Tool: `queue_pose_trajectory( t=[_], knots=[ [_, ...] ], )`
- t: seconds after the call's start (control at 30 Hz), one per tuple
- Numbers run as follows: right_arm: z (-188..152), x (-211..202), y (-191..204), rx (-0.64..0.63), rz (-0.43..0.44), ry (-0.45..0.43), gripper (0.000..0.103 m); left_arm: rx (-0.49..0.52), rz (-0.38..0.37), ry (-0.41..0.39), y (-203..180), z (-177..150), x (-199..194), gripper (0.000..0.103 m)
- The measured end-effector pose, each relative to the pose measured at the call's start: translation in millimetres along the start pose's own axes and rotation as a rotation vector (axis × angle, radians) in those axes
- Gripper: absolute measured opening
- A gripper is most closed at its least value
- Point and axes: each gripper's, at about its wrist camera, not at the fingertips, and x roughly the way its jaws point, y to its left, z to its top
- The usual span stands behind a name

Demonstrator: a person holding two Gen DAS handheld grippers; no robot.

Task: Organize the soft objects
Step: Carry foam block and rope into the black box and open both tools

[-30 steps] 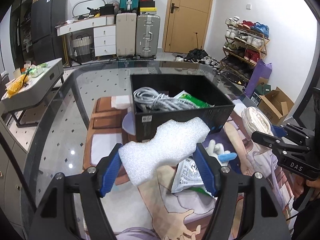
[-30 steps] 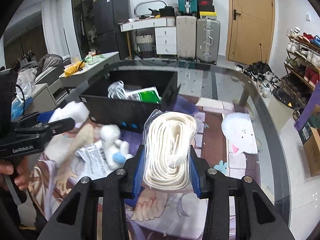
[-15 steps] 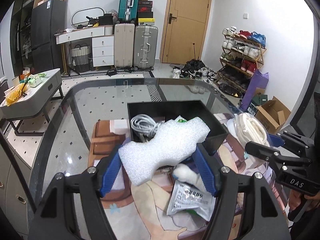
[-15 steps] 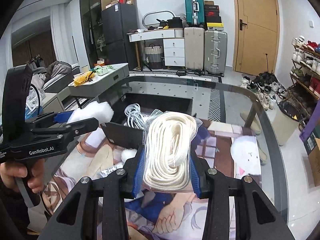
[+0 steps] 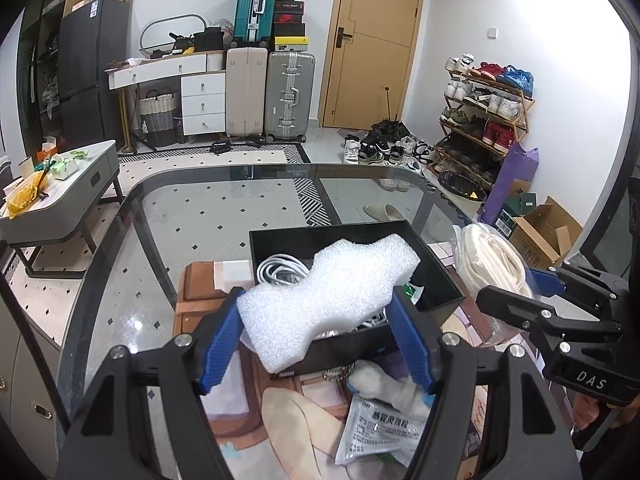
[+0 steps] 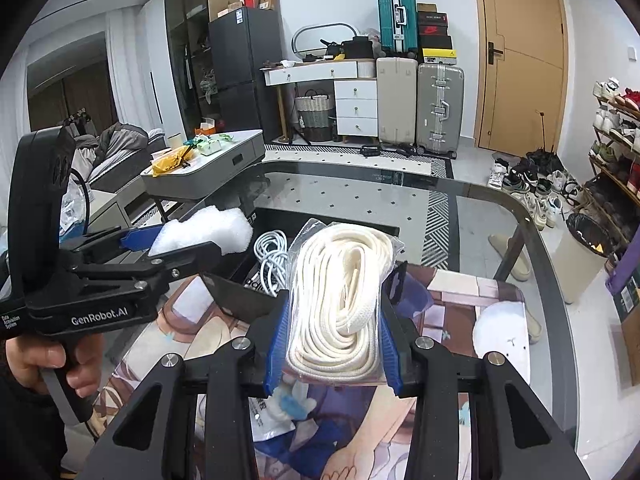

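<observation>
So the left gripper (image 5: 318,336) was about half open but clamped on a chunk of white foam (image 5: 326,304), which hung in the air over the near edge of the black box (image 5: 436,276) on the glass table (image 5: 192,216). The right gripper (image 6: 334,346) had its blue pads squeezed tight on a bagged coil of white rope (image 6: 344,292), held up just beside that box. A white cable (image 6: 272,258) was lying inside the box.

"GenRobot.AI" is printed in white on the black left claw (image 6: 202,246); "DAS" stands on the black right claw (image 5: 516,300); the white sachet (image 5: 380,432) bears "感冒灵颗粒".
</observation>
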Motion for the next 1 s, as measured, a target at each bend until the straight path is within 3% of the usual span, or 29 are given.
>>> queue_pose_trajectory(
  t=[0.63,1.0],
  knots=[
    [25.8,62.2,-10.7,-0.022,0.017,0.066,0.04,-0.012,0.005,0.029,4.4,18.7,49.2,0.07],
    [35.1,98.2,-13.7,-0.055,0.018,0.106,0.04,0.016,0.047,0.049,0.9,17.2,73.5,0.07]
  ],
)
